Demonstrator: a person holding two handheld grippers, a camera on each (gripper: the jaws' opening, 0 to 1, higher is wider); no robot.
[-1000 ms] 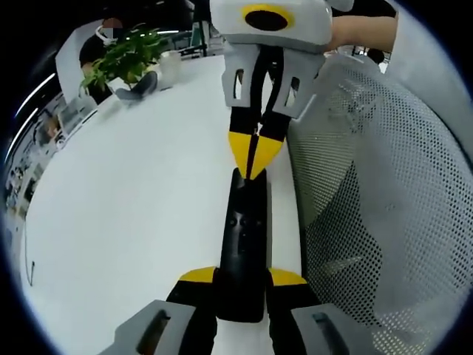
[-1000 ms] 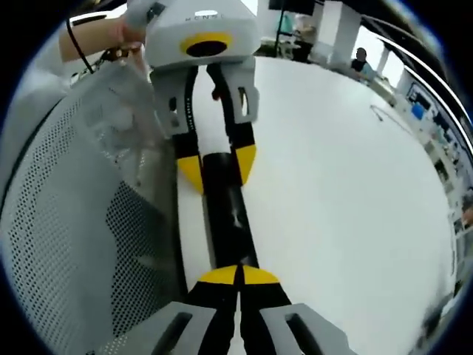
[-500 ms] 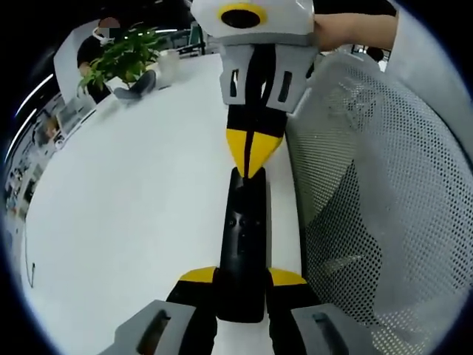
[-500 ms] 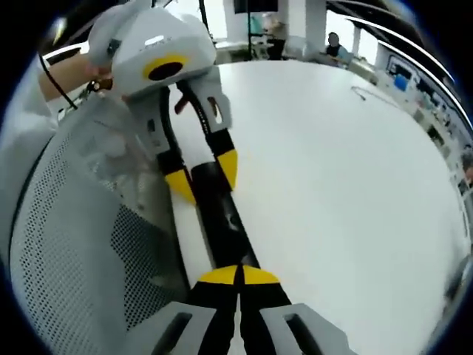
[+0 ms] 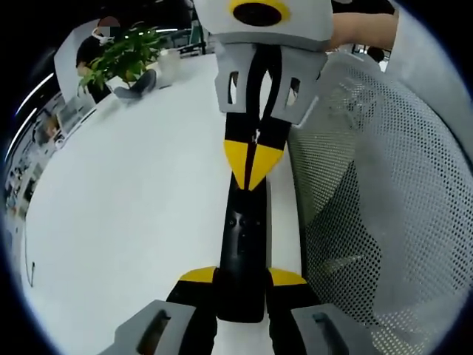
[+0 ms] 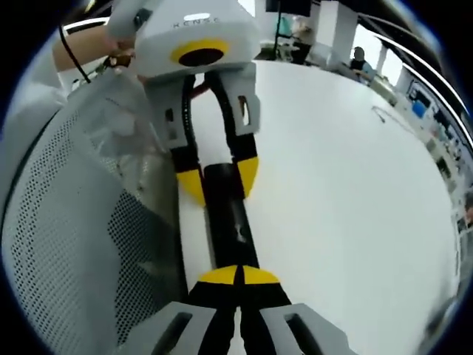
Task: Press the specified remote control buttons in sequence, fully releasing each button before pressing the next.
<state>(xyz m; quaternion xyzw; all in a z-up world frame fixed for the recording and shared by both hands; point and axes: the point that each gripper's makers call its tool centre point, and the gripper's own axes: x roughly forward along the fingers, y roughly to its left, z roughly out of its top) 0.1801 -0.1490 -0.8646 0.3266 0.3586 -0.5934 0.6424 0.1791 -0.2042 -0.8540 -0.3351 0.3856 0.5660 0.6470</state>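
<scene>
Your left gripper (image 5: 240, 285) is clamped on the remote (image 5: 242, 244); it runs long toward your right gripper (image 5: 253, 168), whose tips are together over its far end.

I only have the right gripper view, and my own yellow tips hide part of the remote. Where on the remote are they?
Observer: In the left gripper view, the right hand-held gripper is shut, with its tips over the end of the remote farthest from the left hand-held gripper, past the buttons. I cannot confirm contact.
Operator: Is anything else nearby?
Observer: A potted plant and a white cup stand at the far edge of the table.
</scene>
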